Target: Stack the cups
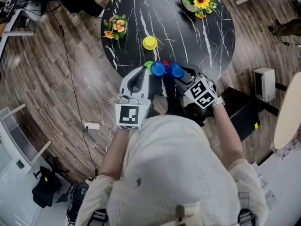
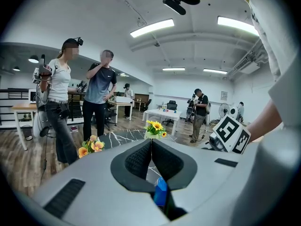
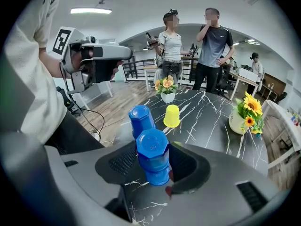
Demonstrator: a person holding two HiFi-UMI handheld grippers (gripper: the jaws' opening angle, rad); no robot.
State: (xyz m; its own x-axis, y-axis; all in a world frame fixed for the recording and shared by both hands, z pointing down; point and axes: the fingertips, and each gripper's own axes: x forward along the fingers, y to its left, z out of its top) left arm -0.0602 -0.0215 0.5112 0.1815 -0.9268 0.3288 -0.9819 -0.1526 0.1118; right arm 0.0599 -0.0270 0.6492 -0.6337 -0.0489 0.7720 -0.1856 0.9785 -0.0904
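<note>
Jaws first: the right gripper (image 3: 154,150) has its pads closed against the two sides of an upturned blue cup (image 3: 152,142), which sits base-up between them over the black marble table (image 3: 207,121). A second blue cup (image 3: 140,118) stands just beyond the jaw tips, a little to their left. A yellow cup (image 3: 171,115) sits farther out past the tips, well apart. A sliver of red shows under the right-hand pad — what it belongs to I cannot tell. The left gripper (image 2: 151,144) has its jaws pressed together with nothing between them. A bit of blue shows below them, and this gripper takes no part in the hold.

The cups look like thin moulded plastic — light and stiff enough to keep their shape, but smooth and tapered. A pinch high on the narrow base end could slip off. I judge the best hold to be across the mid-wall on opposite sides, with modest pressure, since squeezing too hard may flex the wall. Lowering it over another cup calls for an upright axis, or the rim may catch.
</note>
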